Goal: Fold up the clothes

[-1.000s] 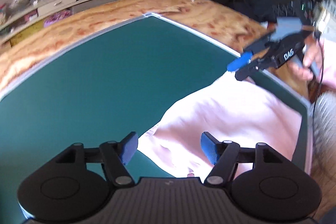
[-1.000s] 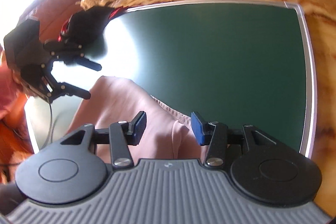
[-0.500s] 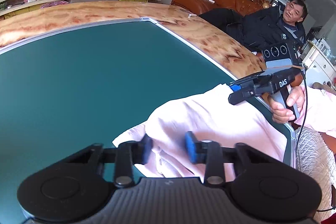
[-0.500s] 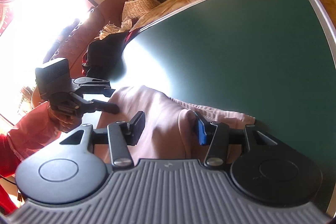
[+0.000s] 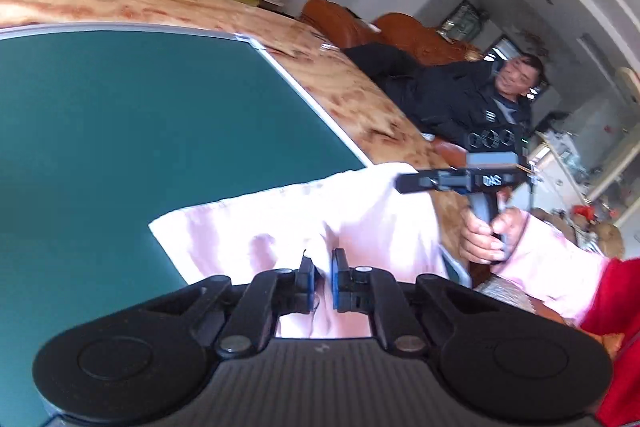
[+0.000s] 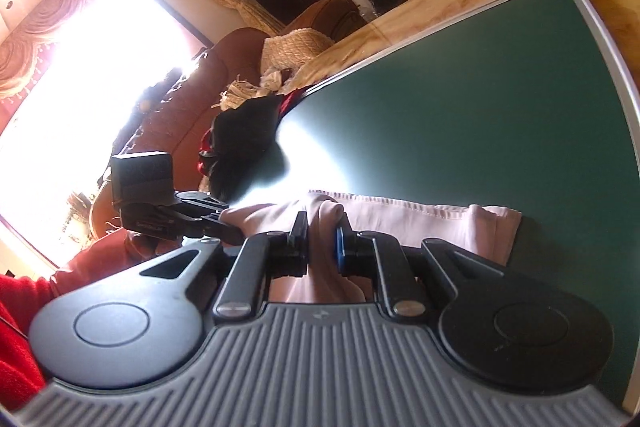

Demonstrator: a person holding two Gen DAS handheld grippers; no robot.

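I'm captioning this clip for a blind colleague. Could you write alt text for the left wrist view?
The left gripper is shut on a fold of the pink garment, which lies at the near corner of a green mat on a wooden table. Beyond it, the right gripper reaches to the garment's far edge, and a man in dark clothes sits behind.

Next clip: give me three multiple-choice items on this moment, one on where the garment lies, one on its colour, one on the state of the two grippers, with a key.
1. Where does the garment lie?
A. at the near edge of the green mat
B. at the mat's far corner
C. on the sofa

2. What colour is the garment?
A. dark blue
B. pale pink
C. yellow

3. How are the left gripper and right gripper?
A. both wide open
B. only the left pinches cloth
C. both closed on cloth

Key: A, the cloth lies bunched by the grippers; B, the fabric is pink in both views; C, pink cloth sits between each pair of pads.
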